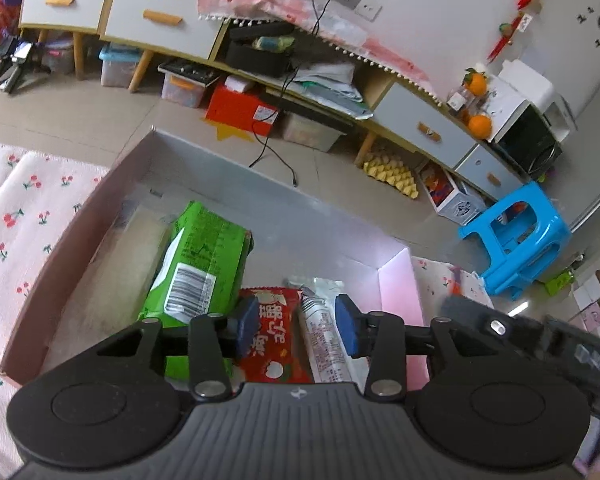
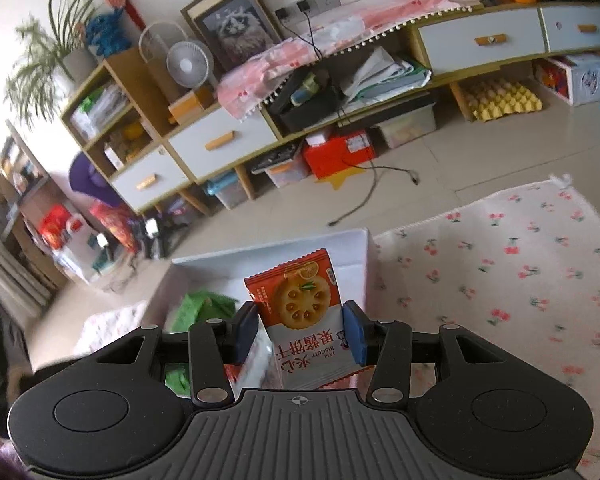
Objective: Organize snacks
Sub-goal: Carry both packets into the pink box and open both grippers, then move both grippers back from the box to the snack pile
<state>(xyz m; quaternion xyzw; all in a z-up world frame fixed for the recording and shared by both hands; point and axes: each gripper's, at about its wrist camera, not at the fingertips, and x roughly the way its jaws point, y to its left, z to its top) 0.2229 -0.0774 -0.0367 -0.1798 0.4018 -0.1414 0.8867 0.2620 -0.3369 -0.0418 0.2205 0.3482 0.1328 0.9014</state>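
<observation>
Right now the packing step is under way: loose snacks are going into the shallow pink-walled cardboard box (image 1: 60,256) that sits on the cherry-print white cloth (image 1: 24,200).

Inside the box, the biggest item is the green foil snack bag with a barcode label (image 1: 204,264), lying along the left half. Beside it on the right lies the red sachet with white characters (image 1: 274,332), and touching that, nearest the right wall, the white-and-silver wrapped bar (image 1: 324,340). The far left strip of the box floor is bare.

The left gripper (image 1: 296,326) hangs just above the red sachet and white bar with its blue pads spread and nothing pinched between them.

The right gripper (image 2: 300,330) is pinching the orange-and-white jam biscuit packet (image 2: 300,312) upright over the box's near corner. I'd say the next move is lowering that packet into a free spot before letting go.
</observation>
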